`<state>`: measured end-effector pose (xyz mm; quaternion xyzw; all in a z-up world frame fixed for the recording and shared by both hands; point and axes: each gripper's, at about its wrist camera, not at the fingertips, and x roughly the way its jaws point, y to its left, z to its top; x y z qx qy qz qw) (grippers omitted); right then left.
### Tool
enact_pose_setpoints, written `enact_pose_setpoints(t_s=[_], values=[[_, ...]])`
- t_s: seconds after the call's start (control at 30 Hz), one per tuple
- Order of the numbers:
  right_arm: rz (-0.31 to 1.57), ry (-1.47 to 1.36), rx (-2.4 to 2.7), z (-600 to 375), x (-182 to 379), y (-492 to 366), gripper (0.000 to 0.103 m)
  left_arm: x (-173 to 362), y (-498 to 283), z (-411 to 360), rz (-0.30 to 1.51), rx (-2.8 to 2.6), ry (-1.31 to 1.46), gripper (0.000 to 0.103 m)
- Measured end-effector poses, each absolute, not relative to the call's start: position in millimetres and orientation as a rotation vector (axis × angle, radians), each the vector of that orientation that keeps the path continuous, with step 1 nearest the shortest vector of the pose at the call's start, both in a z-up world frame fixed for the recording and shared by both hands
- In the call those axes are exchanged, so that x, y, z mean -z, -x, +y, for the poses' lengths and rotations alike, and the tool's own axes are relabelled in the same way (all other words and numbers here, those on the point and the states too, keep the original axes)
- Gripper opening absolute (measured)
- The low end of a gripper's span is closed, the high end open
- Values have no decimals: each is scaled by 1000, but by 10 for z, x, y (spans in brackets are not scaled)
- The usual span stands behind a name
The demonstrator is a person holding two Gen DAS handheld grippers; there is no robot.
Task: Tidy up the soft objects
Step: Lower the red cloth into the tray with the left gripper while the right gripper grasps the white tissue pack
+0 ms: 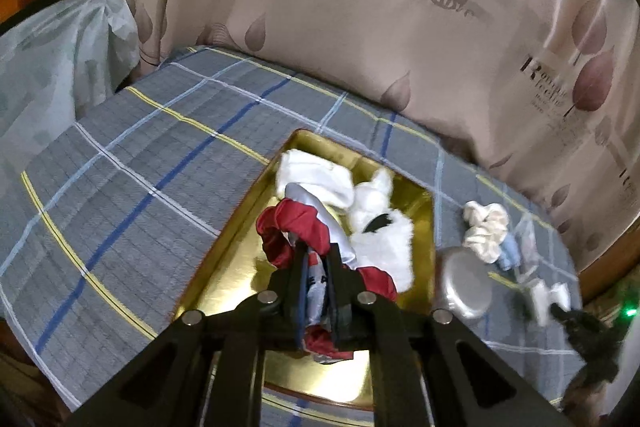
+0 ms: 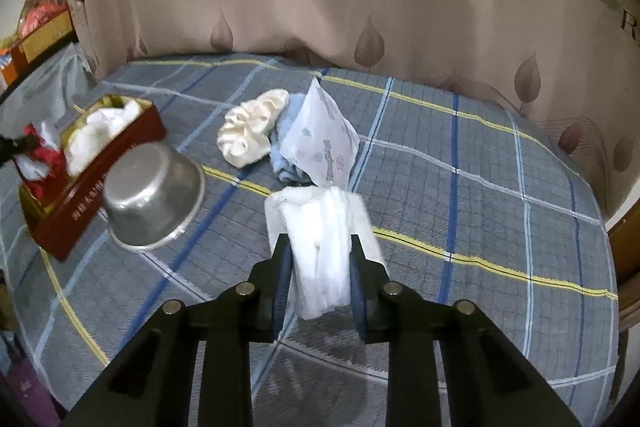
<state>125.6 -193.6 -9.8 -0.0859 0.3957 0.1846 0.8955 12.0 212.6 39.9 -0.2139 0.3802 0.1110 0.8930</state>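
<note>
Both hand-held grippers are loaded. Left gripper (image 1: 318,259) hangs over the gold-lined box (image 1: 224,267), jaws nearly closed on a red and white cloth bundle (image 1: 296,227). Right gripper (image 2: 320,251) pinches a folded white cloth (image 2: 320,239) between jaws drawn in on its sides, above the checked bedspread (image 2: 480,187). The box lies at about nine o'clock in the right view, past the upturned metal bowl (image 2: 154,195). A good carry would lift the cloth above that bowl, then release low inside. A cream scrunchie (image 2: 250,129) waits at twelve o'clock.
</note>
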Motion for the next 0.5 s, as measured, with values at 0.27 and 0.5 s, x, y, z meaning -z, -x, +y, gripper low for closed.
enact_pose_setpoints(t_s=[0.27,0.5], values=[[775,123,-434,-1814,-144,-1136,24,-520,-16,2137,705,-288,395,56],[747,76,-519,-1510,-324,-1060,24,-746,179,2182,670,-325,399,57]])
